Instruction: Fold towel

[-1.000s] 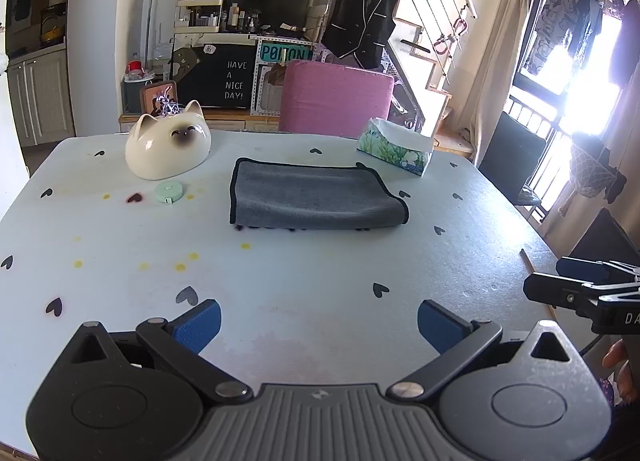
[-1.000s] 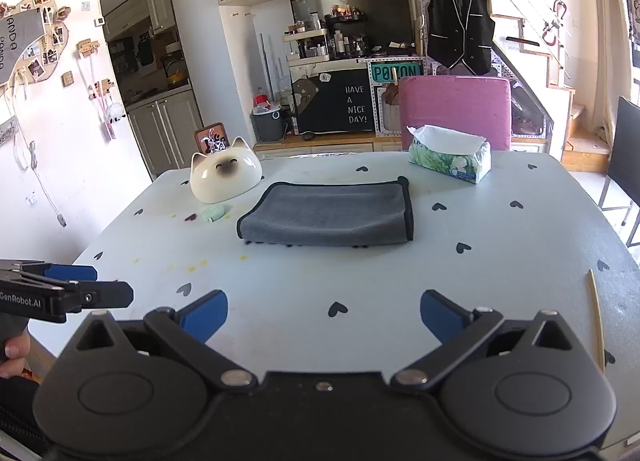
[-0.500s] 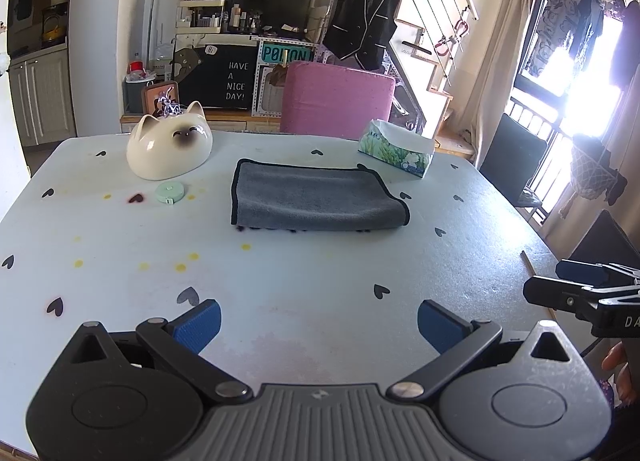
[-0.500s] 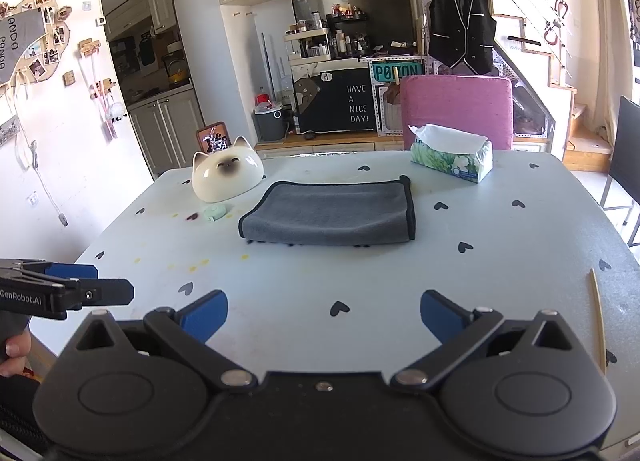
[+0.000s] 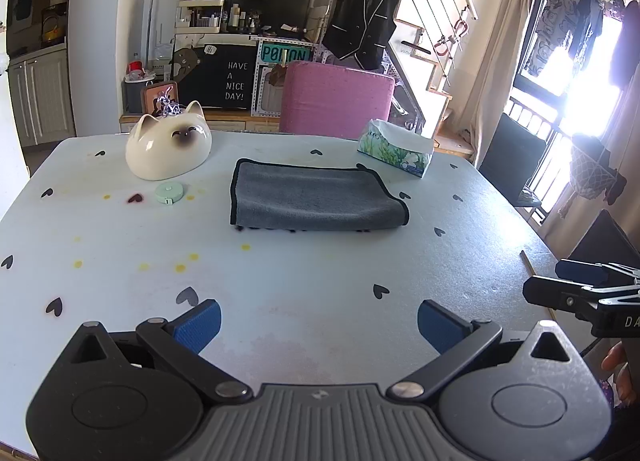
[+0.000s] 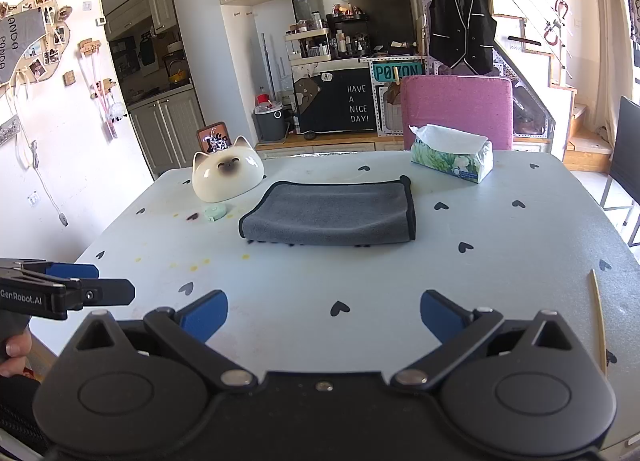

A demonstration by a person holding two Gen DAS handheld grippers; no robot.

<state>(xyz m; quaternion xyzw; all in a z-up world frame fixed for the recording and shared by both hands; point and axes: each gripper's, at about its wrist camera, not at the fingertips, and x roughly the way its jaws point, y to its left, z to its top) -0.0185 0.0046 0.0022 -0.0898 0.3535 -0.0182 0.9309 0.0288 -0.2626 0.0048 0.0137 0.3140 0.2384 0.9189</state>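
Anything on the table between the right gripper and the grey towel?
Nothing solid. In the right wrist view, only bare heart-printed tabletop separates the open right gripper from the folded grey microfibre towel.

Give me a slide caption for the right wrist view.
Open right gripper faces folded grey towel on table.

Far ahead of the fingers, a cat-shaped bowl [image 5: 168, 150] sat left, a green tape measure [image 5: 169, 193] just before it, a tissue box [image 5: 395, 148] right.
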